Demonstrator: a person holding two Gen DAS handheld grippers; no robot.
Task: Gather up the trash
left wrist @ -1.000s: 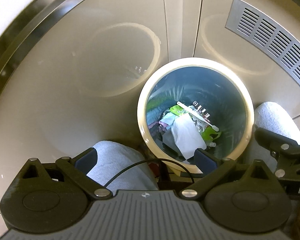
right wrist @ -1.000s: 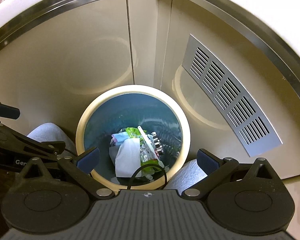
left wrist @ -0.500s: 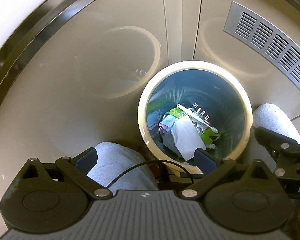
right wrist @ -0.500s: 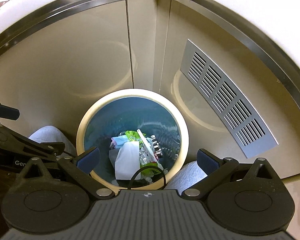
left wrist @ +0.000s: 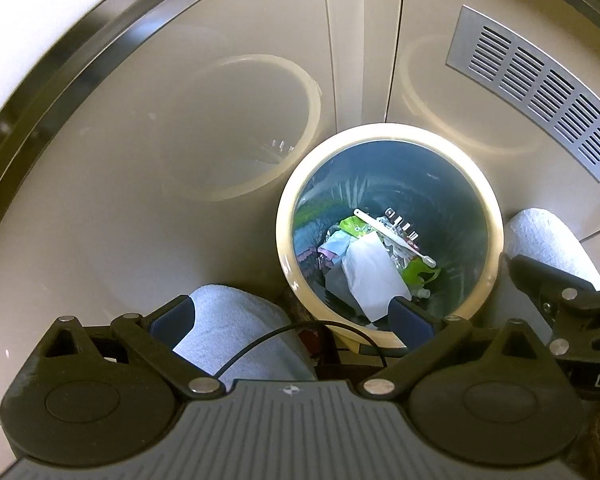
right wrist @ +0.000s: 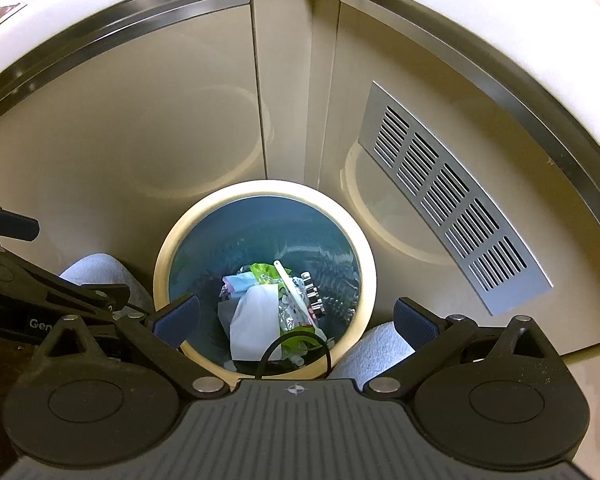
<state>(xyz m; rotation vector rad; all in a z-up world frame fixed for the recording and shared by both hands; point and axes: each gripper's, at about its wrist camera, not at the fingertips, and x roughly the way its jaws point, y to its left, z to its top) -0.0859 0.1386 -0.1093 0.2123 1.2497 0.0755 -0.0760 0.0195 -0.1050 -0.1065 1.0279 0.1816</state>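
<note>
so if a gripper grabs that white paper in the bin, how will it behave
The white paper looks thin and creased, so it is probably light and floppy, folding between the fingers. It lies loose on top of other trash in the bin, so it may slide or drag bits along.

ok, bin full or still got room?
Plenty of room. The trash bin holds a low pile at the bottom: white paper, a green wrapper, a white stick. The blue liner above is bare.

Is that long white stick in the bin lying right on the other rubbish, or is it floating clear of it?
Touching. In the left wrist view the white stick lies across the crumpled clear wrapper and green packet inside the bin, with no gap showing.
</note>
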